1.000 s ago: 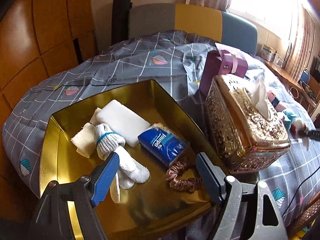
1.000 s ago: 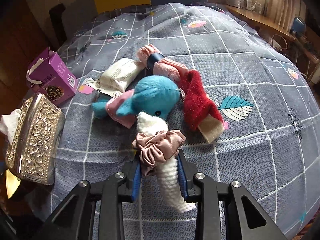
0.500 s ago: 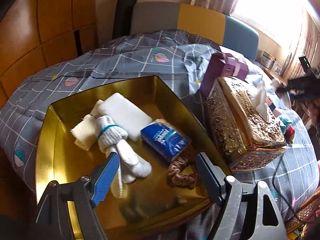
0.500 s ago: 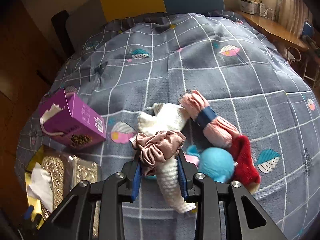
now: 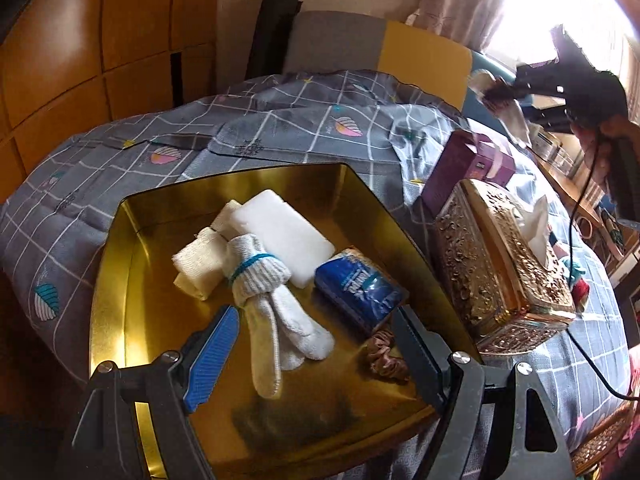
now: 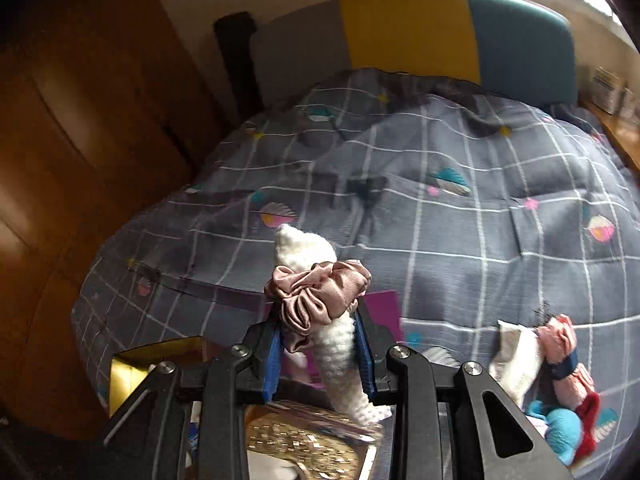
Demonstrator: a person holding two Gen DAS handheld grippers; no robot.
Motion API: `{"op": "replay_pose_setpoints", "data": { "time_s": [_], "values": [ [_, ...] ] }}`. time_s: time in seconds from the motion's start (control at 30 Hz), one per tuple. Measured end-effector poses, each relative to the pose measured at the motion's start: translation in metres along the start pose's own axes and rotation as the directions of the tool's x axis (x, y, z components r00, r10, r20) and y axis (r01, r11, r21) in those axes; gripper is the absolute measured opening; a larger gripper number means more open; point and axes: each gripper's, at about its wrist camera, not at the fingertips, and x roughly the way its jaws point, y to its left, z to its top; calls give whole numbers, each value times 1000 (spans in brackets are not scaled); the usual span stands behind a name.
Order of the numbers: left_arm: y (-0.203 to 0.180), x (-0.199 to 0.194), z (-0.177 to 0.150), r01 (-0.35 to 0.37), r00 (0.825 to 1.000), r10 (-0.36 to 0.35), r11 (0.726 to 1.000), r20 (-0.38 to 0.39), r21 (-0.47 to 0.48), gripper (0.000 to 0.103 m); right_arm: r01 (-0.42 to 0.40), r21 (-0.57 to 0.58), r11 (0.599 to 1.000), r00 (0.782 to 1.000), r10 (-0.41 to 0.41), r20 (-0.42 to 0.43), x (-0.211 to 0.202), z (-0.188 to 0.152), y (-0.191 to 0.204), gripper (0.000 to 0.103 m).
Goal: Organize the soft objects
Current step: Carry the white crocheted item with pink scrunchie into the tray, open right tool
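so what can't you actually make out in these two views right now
- Left wrist view: the brown scrunchie in the gold tray is partly hidden behind a finger of the left gripper.
- Left wrist view: the right gripper is dark and blurred against window glare.
- Right wrist view: the blue plush is cut off by the gripper frame.
- Right wrist view: the lower end of the white knit piece blurs into the ornate tissue box.

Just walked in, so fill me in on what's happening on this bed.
A person is sorting soft things into a gold tray on the bed. The right hand-held gripper is shut on a white knitted sock with a pink satin scrunchie around it, held up above the quilt. The left hand-held gripper hangs open over the tray, holding nothing. The tray already has rolled white socks, a blue tissue pack and a brown scrunchie.
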Motion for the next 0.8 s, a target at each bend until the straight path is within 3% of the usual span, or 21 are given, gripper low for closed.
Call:
{"op": "replay_pose_setpoints", "data": {
  "time_s": [0.17, 0.37, 0.5, 0.57, 0.7, 0.8],
  "values": [
    [11, -3, 1, -28, 1000, 28, 999, 8, -30, 80, -136, -194, 972, 987, 117, -108, 21, -27, 77, 33],
    [18, -4, -1, -21, 1000, 21, 999, 10, -44, 80, -182, -312, 932, 962, 103, -252, 56, -71, 140, 36],
    [16, -4, -2, -14, 1000, 14, 999, 7, -37, 80, -176, -296, 939, 949, 82, -304, 80, -89, 152, 39],
    [17, -5, -3, -13, 1000, 13, 999, 8, -40, 80, -194, -256, 947, 934, 99, -343, 91, -95, 151, 51],
    [17, -5, -4, -15, 1000, 16, 999, 9, -46, 80, -195, -238, 951, 938, 110, -329, 91, -101, 149, 65],
    [17, -6, -5, -16, 1000, 16, 999, 10, -49, 80, -203, -251, 946, 943, 120, -310, 80, -101, 149, 66]
  ]
}}
